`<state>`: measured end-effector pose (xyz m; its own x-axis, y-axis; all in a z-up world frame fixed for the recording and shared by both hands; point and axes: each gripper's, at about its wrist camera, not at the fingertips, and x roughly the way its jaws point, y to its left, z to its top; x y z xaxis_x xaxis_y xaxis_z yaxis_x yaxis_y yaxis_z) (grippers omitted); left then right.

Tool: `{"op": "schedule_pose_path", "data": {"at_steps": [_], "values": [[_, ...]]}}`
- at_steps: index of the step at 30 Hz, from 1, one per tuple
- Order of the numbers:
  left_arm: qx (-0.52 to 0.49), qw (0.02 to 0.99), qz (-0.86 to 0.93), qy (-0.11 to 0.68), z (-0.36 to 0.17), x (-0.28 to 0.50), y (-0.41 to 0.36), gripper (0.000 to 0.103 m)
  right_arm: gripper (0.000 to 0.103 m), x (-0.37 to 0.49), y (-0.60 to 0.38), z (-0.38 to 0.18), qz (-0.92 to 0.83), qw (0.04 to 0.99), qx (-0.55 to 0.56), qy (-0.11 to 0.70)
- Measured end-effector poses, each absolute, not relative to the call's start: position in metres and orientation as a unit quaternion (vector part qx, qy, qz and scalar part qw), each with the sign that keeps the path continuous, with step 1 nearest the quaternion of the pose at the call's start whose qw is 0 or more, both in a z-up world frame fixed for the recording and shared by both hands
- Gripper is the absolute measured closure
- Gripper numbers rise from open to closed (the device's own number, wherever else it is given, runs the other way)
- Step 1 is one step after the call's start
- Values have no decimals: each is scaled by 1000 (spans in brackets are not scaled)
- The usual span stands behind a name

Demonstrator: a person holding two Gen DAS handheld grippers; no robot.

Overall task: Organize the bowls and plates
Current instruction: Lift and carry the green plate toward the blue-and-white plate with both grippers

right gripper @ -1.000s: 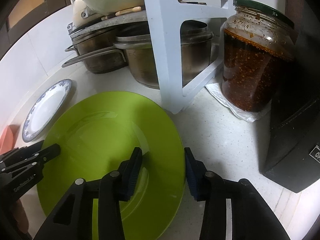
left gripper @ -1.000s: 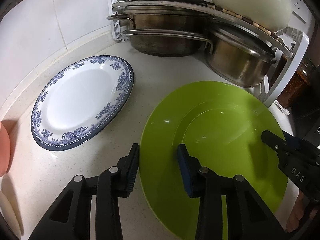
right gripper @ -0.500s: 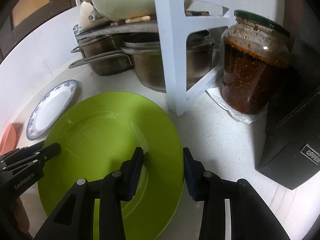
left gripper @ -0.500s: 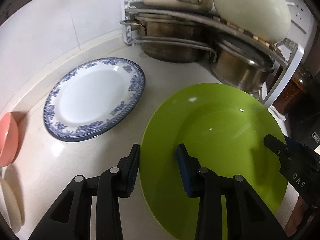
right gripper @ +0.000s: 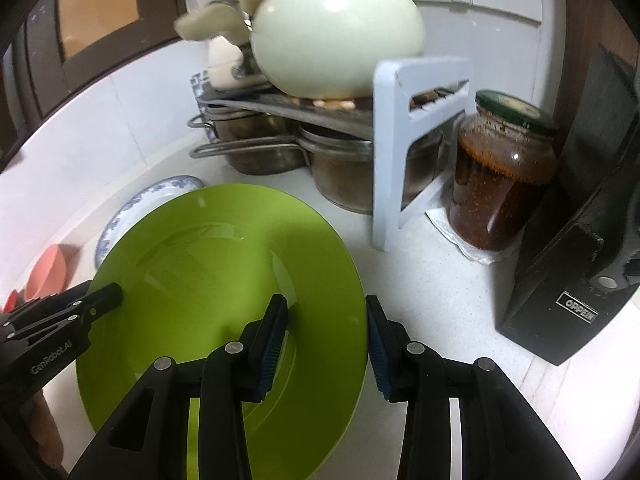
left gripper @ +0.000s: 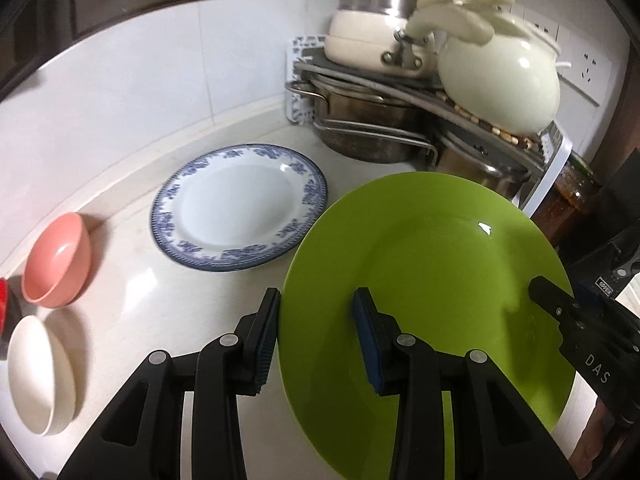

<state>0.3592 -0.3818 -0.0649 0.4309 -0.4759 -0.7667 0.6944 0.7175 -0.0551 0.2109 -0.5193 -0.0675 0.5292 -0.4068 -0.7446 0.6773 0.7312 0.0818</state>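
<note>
A large green plate (left gripper: 432, 280) is held between both grippers and raised above the white counter. My left gripper (left gripper: 316, 336) straddles its left rim, one finger above and one below. My right gripper (right gripper: 326, 340) straddles its right rim the same way; the plate fills the lower left of the right wrist view (right gripper: 208, 280). A blue-patterned white plate (left gripper: 240, 212) lies flat on the counter to the left. A pink bowl (left gripper: 56, 260) and a white bowl (left gripper: 36, 372) sit at the far left.
A white corner rack (right gripper: 404, 140) holds steel pots (left gripper: 368, 128) below and a cream kettle (left gripper: 500, 84) above. A jar of chili paste (right gripper: 500, 176) and a black box (right gripper: 568, 276) stand at the right.
Both grippers have risen with the green plate, lifting it off the counter. The view has pulled back, so the pink and white bowls and the kettle now show.
</note>
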Motion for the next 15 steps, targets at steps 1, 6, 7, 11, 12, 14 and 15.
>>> {"op": "schedule_pose_path", "data": {"at_steps": [1,6,7,11,12,14,15], "values": [[133,837,-348,401,-62,358,-376,66,63,211,-515,-64,-314,857,182,366],[120,847,-335,396,-52,352,-349,66,63,213,-495,-50,-300,866,171,362],[118,849,-332,394,-50,352,-344,66,63,213,-491,-48,-297,867,170,361],[109,855,-321,392,-43,350,-322,66,63,215,-474,-42,-286,874,160,358],[106,857,-318,391,-42,350,-316,66,63,215,-469,-40,-283,876,159,358],[103,860,-313,389,-39,348,-306,66,63,216,-460,-36,-277,878,155,357],[101,862,-311,388,-37,347,-301,66,63,216,-456,-35,-275,880,154,357]]}}
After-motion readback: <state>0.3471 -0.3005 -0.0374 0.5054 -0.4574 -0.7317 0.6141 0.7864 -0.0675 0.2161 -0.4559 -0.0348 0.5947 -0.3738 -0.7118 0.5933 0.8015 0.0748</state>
